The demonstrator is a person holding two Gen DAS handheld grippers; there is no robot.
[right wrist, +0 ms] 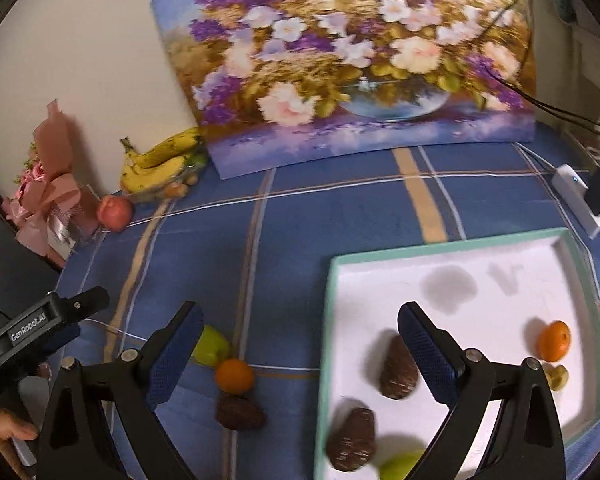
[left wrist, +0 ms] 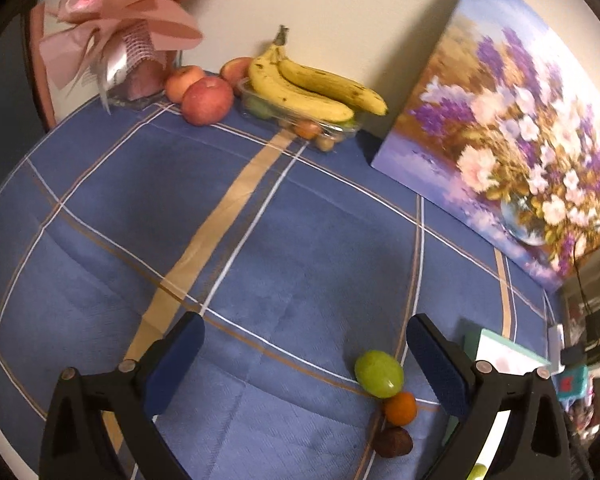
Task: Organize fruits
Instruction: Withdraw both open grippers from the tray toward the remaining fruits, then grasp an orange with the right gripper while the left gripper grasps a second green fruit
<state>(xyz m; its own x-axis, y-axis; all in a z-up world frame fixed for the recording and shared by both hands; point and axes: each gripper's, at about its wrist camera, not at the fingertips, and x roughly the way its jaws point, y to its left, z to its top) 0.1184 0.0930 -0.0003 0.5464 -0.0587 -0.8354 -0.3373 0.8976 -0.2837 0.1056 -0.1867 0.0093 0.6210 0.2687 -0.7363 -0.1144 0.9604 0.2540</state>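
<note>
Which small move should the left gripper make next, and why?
Probably ease the left gripper right and down onto the green round fruit: its jaws stand open and empty, and that fruit lies on the blue checked cloth, outside the white teal-rimmed tray.

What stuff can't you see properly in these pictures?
- Green fruit in the tray, right wrist view: cut off by the bottom edge and a gripper finger.
- Small fruits in the clear box, left wrist view: bananas cover them; kinds unclear.
- Bouquet, left wrist view: blurred, top cut off.
</note>
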